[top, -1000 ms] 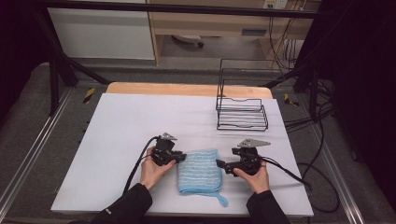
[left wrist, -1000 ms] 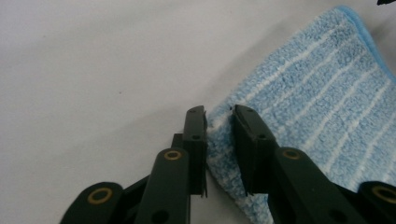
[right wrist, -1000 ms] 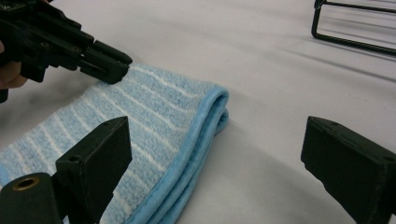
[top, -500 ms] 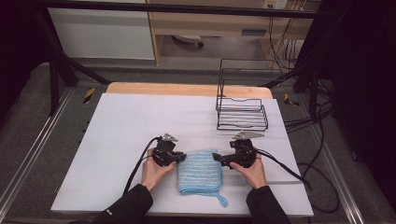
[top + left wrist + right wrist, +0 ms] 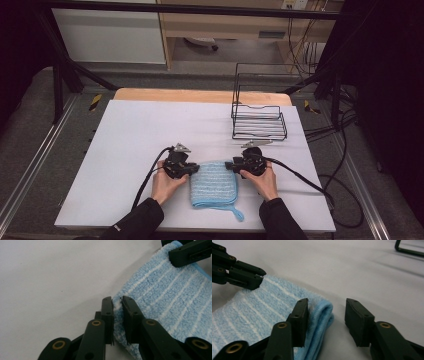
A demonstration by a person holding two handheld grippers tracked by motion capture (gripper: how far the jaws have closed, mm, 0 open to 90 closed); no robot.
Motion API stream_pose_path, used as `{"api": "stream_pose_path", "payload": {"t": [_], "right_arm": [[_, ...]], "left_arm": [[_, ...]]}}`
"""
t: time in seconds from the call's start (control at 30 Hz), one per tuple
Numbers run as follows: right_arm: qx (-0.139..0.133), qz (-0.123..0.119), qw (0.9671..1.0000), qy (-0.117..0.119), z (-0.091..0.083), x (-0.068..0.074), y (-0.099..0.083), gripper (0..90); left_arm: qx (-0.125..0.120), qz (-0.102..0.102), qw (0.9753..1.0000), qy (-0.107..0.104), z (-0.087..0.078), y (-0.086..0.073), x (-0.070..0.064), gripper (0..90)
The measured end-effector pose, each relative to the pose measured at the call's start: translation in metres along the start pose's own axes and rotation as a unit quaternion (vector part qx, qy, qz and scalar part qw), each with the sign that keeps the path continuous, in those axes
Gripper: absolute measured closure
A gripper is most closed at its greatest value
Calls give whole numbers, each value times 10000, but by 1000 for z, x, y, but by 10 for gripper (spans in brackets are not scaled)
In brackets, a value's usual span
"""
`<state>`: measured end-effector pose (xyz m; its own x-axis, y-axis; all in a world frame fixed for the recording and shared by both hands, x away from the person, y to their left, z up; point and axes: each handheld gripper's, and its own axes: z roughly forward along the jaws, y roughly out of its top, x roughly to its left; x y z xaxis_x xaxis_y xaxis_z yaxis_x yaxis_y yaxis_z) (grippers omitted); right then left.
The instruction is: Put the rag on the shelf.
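Since a second ago, the right gripper has slid in from the right and up the table, so it is now sitting at the cloth's far right corner; the left gripper is staying where it was, at the far left corner.

Folded into a thick pad, the blue cloth with white stripes is lying flat on the white table, near the front edge and between the two hands, with a small loop trailing from its near right corner.

In the left gripper view, the left gripper is pinching the cloth's corner: its jaws are nearly together, with a thin strip of terry squeezed between them.

In the right gripper view, the right gripper is standing wide apart. One jaw is resting on top of the cloth, the other is hanging over bare table just past the edge, and the rounded fold is lying in the gap between them, not clamped.

A black wire rack is standing well apart on the far right of the table.
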<state>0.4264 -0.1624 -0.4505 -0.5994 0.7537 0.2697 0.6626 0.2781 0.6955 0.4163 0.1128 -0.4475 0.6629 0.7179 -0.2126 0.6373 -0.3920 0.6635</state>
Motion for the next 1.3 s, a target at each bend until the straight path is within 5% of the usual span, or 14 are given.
{"api": "stream_pose_path", "payload": {"t": [0.13, 0.63, 1.3], "right_arm": [[62, 114, 9998, 131, 2, 2, -3, 658], [88, 391, 9988, 289, -4, 5, -5, 784], [-785, 302, 9952, 499, -43, 19, 1, 793]], "left_arm": [[-19, -60, 10000, -50, 0, 0, 1, 793], [-83, -241, 9994, -244, -4, 0, 5, 824], [-724, -13, 9968, -331, -38, 13, -6, 831]]}}
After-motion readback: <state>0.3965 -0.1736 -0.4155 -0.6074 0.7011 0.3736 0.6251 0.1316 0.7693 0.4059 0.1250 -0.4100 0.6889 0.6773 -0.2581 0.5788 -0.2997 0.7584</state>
